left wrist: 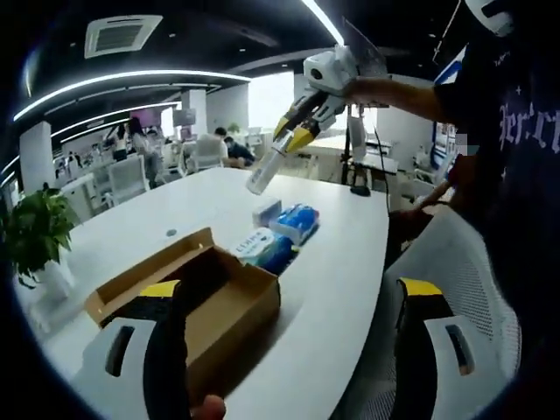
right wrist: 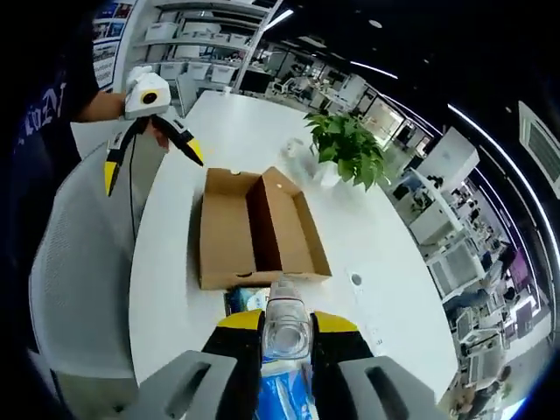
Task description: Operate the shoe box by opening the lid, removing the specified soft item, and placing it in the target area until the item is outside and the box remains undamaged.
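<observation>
The brown shoe box (left wrist: 219,302) (right wrist: 258,232) lies open on the white table, its lid folded back beside it. Two blue soft packs (left wrist: 296,222) (left wrist: 267,249) lie on the table just past the box; one pack (right wrist: 245,302) shows between the box and my right gripper. My right gripper (right wrist: 286,322) (left wrist: 293,131) is shut on a clear plastic bottle (right wrist: 284,331) (left wrist: 263,173), held in the air above the packs. My left gripper (left wrist: 293,337) (right wrist: 151,166) is open with nothing between its fingers, at the table's edge by the box's end.
A white mesh chair (left wrist: 459,271) (right wrist: 79,280) stands against the table edge by the person. A potted plant (right wrist: 346,144) (left wrist: 35,232) and a small white carton (left wrist: 265,210) stand on the table (left wrist: 341,262). Desks and people are farther back.
</observation>
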